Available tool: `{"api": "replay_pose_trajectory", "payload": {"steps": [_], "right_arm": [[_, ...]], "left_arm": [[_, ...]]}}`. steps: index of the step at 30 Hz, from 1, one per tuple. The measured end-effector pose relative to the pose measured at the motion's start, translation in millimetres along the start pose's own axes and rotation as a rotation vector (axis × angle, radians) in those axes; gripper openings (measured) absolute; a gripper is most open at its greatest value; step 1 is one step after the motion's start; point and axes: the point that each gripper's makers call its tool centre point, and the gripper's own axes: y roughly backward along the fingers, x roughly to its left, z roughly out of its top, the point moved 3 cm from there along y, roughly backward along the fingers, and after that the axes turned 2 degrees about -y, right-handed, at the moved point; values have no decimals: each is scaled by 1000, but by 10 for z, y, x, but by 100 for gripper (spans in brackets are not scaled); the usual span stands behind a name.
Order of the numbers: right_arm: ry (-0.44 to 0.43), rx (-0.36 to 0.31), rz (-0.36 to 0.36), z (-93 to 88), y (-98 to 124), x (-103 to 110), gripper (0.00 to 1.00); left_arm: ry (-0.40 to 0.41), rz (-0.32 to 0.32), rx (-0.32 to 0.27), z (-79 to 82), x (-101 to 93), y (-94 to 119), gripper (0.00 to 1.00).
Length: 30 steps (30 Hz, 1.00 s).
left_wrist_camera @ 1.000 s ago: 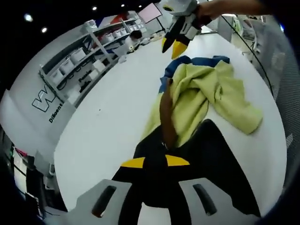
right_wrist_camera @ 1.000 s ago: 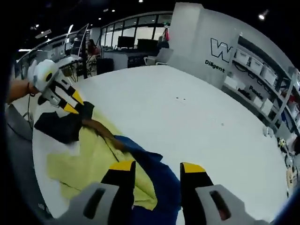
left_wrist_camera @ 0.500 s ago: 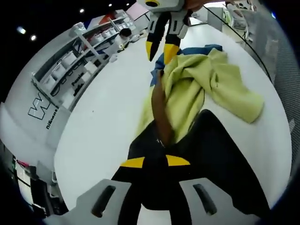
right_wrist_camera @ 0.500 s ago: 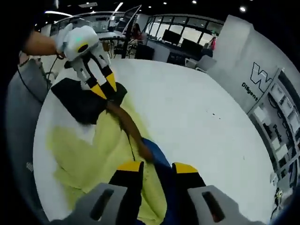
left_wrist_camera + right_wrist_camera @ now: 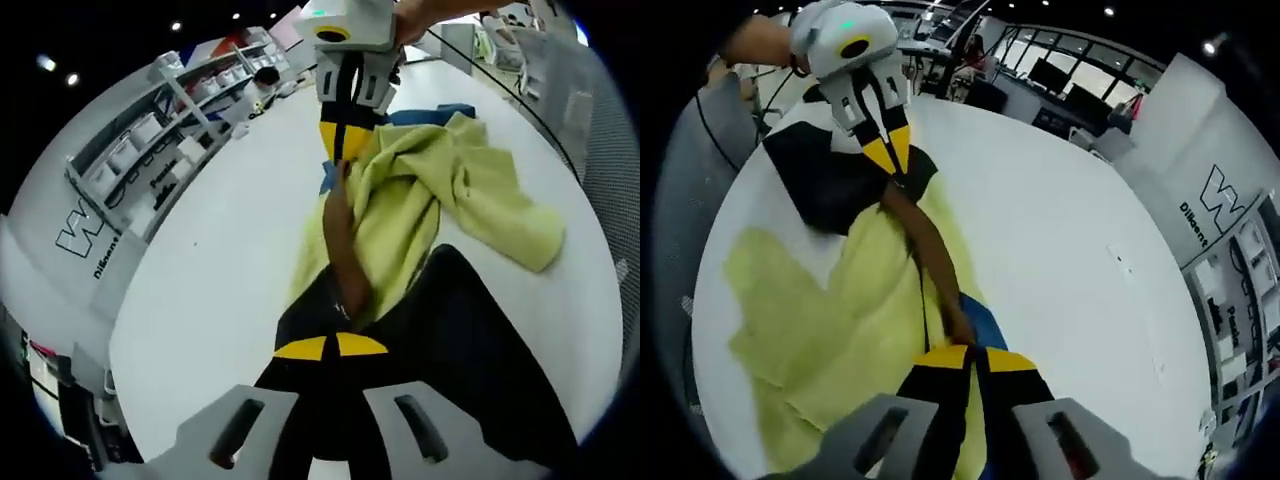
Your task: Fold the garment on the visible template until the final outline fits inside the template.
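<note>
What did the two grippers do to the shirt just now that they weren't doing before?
The right hand-held gripper was open above the garment a second ago; it came down and shut on the blue end. The left hand-held gripper closed on the black end. The brown strip now runs between them. The white table stayed as it was.

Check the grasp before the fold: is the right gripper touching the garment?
Touching. In the left gripper view the right gripper has its jaws shut on the garment's edge; the right gripper view shows the same.
</note>
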Motion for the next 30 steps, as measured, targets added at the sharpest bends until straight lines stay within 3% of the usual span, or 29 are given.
{"api": "replay_pose_trajectory", "payload": {"steps": [11, 12, 18, 23, 30], "right_arm": [[-147, -97, -54, 117, 139, -170, 0], [-238, -116, -55, 145, 149, -182, 0], [-286, -133, -78, 177, 162, -268, 0], [-443, -166, -77, 193, 134, -357, 0], [-526, -179, -140, 202, 93, -601, 0]], "left_arm": [[111, 59, -73, 108, 174, 83, 0], [160, 68, -81, 115, 204, 90, 0], [227, 107, -110, 144, 346, 113, 0], [315, 147, -106, 159, 503, 111, 0], [307, 163, -97, 233, 722, 20, 0]]}}
